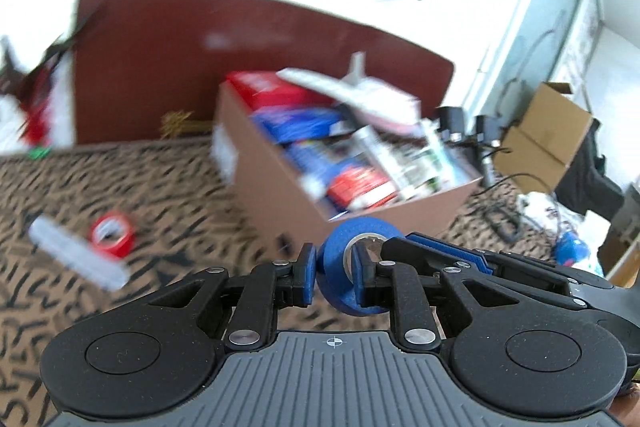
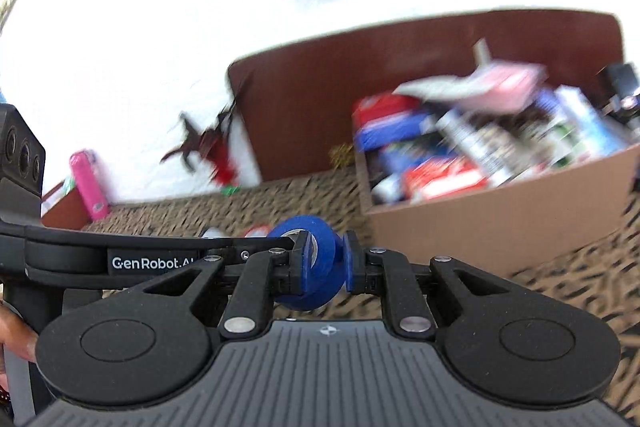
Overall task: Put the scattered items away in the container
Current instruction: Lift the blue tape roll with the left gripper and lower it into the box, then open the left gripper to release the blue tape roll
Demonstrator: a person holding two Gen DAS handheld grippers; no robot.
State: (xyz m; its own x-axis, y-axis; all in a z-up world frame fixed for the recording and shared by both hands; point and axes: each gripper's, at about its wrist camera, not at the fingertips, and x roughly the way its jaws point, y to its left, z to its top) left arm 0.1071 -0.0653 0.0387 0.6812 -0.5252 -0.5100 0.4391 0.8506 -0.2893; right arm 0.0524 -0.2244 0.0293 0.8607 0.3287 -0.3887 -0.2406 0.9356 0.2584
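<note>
Both grippers grip one blue tape roll (image 1: 352,259) from opposite sides, above the patterned bedspread. My left gripper (image 1: 334,277) is shut on its wall. My right gripper (image 2: 326,265) is shut on the same roll (image 2: 316,267). The right gripper's fingers (image 1: 404,251) enter the left wrist view from the right. The cardboard box (image 1: 288,195), full of packets and boxes, stands just beyond the roll; it also shows in the right wrist view (image 2: 500,227) at the right. A red tape roll (image 1: 112,233) and a clear flat packet (image 1: 76,257) lie on the bedspread at the left.
A brown headboard (image 1: 200,39) runs behind the box against a white wall. A second cardboard box (image 1: 548,135), cables and black gear sit at the right. A pink bottle (image 2: 88,183) stands at the far left by the wall. Both views are motion-blurred.
</note>
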